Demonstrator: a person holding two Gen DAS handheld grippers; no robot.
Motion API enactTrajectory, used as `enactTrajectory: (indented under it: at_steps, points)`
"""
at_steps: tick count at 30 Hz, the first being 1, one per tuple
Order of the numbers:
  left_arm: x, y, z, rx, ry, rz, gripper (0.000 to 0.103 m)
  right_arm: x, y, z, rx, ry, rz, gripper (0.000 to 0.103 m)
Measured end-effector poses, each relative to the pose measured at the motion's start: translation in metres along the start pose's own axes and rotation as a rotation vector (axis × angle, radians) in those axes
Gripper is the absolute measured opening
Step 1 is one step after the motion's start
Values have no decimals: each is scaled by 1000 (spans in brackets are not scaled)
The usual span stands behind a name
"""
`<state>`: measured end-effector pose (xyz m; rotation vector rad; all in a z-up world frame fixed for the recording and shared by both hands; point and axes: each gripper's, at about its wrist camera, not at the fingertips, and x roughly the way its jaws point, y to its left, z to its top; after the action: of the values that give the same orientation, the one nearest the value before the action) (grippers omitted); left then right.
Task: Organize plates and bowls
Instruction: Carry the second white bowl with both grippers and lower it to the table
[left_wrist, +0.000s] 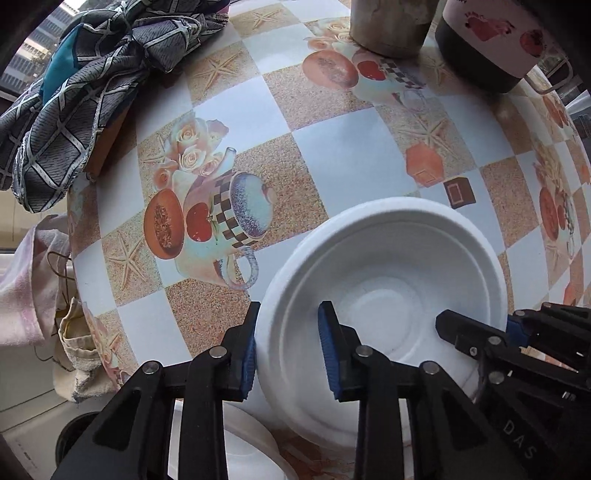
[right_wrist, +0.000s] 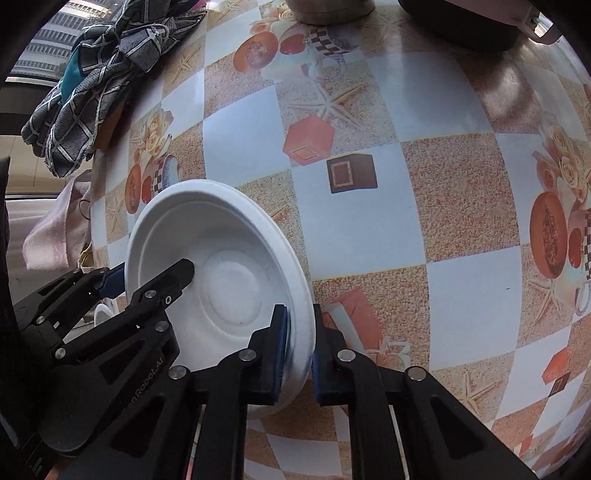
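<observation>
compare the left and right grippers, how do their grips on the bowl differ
The left gripper straddles the bowl's left rim with its jaws set wide, and the inner finger looks clear of the wall. The right gripper takes the opposite rim with its jaws narrow, both pads pressed against the rim. So the right looks clamped, while the left looks loose or open. Both put one finger inside the bowl and one outside, and both have black fingers with blue pads.
</observation>
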<state>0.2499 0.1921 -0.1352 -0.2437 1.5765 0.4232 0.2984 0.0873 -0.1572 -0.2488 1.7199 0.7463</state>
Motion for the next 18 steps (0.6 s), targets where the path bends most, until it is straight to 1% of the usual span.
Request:
enactTrajectory:
  at_steps: [3,5,7,10,14,18]
  points:
    - [-2,-13,-14,-6,9,-8,33,-1,-9,-12,-11,22,-10,13]
    - [-5,-24,-30,-14,3,-4,33,-3,-13,-25,-27,35,-31,13]
    - [-6,-37,-53,-22,1,11,33,-3,-17,-42,-41,56,-51,14]
    - [-9,-53,-91,-52,4,12,33,-1,-22,-73,-52,88,-68,14]
    - [-10,-67,-141,-105,32,-8,33,3,-22,-116,-96,114,-101,16]
    - [-11,-83,-185,-115,56,-20,33,8,-23,-161,-134,148,-127,17]
